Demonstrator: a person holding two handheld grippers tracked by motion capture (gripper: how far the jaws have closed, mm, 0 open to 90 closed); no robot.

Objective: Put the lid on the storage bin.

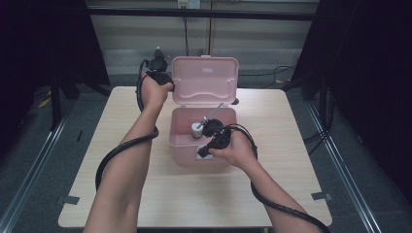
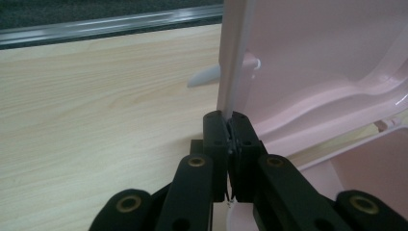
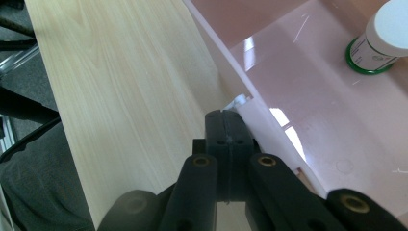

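Note:
A pink plastic box stands on the wooden table with its lid raised upright at the back. My left gripper is at the lid's left edge. In the left gripper view the gripper is shut on that thin pink edge. My right gripper is at the box's front wall, shut, its tips touching a small white latch on the rim. Inside the box stands a white bottle with a green ring at its base.
A silvery stick-like object leans inside the box behind the bottle. A white pin juts from the lid's side. Bare tabletop spreads left and right of the box. Black cables trail from both grippers across the table.

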